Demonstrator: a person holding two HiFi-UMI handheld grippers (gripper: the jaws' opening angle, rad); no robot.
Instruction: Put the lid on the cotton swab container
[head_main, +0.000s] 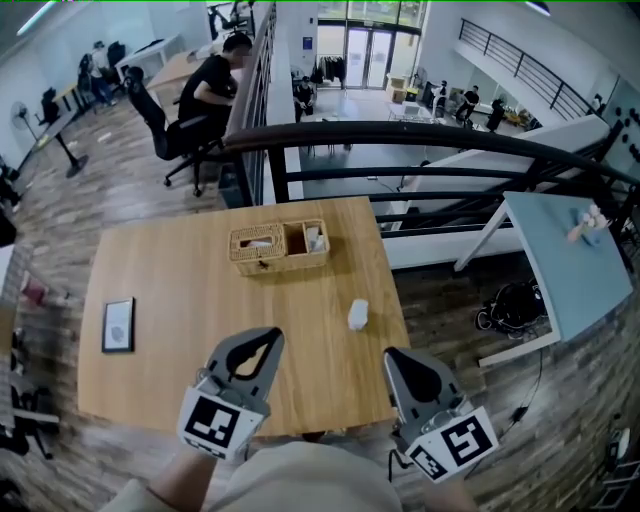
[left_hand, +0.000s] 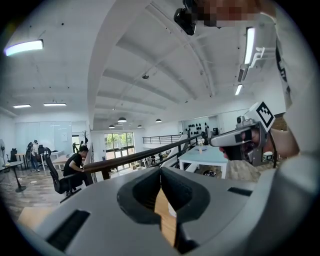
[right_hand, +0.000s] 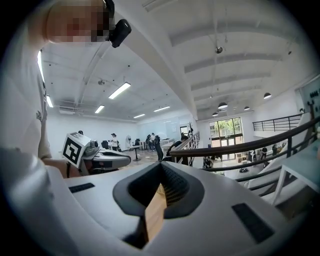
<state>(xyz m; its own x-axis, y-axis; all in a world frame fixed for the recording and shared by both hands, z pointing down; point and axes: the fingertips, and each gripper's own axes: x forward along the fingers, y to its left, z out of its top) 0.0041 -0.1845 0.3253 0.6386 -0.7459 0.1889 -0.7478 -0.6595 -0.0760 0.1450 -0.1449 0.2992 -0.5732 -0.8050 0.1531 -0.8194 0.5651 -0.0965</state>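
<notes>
Hovering over the table's (head_main: 180, 290) near edge, the left gripper (head_main: 266, 340) and right gripper (head_main: 395, 358) each have their jaws closed together on nothing; bare wood shows through the gap behind the tips. The white container (head_main: 358, 314) sits near the table's right edge, just ahead of the right gripper and slightly to its left, so that hand is nearer. It is too small to tell its long axis or whether a lid is on it. A basket (head_main: 245, 262) by the far edge holds pale items in its left and right compartments; none reads clearly as a lid
</notes>
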